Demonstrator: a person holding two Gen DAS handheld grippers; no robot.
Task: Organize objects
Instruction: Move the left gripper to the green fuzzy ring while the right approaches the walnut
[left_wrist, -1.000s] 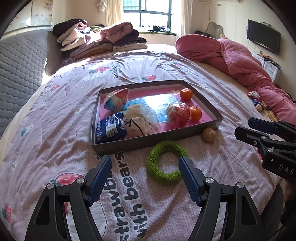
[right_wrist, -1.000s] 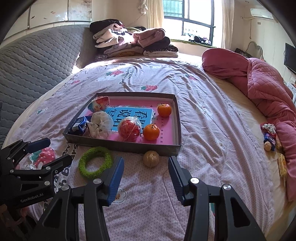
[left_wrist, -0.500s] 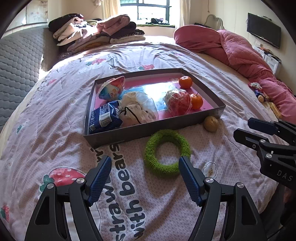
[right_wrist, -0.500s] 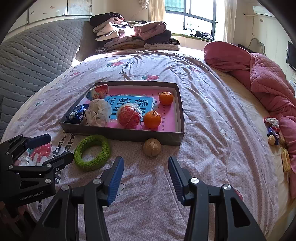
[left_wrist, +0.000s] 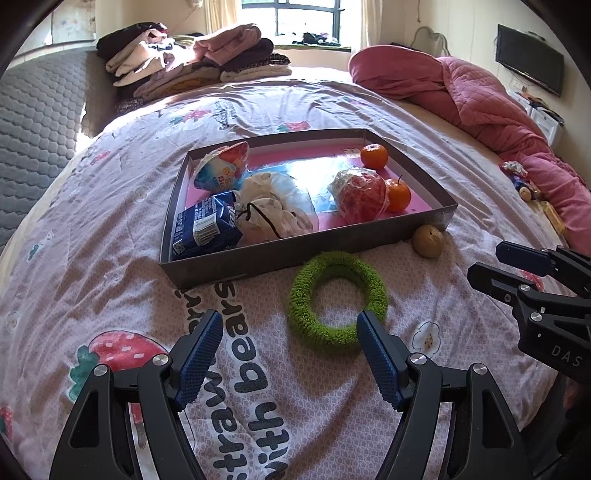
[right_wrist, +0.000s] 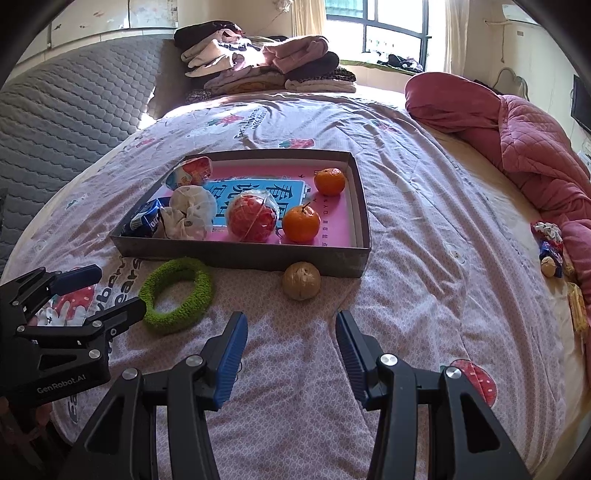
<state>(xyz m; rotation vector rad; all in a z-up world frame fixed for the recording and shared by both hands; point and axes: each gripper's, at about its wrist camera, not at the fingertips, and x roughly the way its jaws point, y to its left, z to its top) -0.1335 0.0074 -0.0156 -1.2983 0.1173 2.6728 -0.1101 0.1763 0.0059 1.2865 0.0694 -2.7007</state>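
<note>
We are at the approach: both tools stand apart and empty. Our left tool (left_wrist: 286, 341) nears the fuzzy green ring (left_wrist: 337, 298); our right tool (right_wrist: 291, 343) faces the tan round fruit (right_wrist: 301, 280). Both lie on the bed beside the shallow grey cardboard tray (right_wrist: 243, 254). Next, we straddle each.

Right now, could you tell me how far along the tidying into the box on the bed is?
Done: two oranges, a wrapped red fruit, a pouch and snack packs lie in the box. In hand: nothing; the left gripper and right gripper are open and empty. Left: the green ring and tan ball outside the box.
</note>
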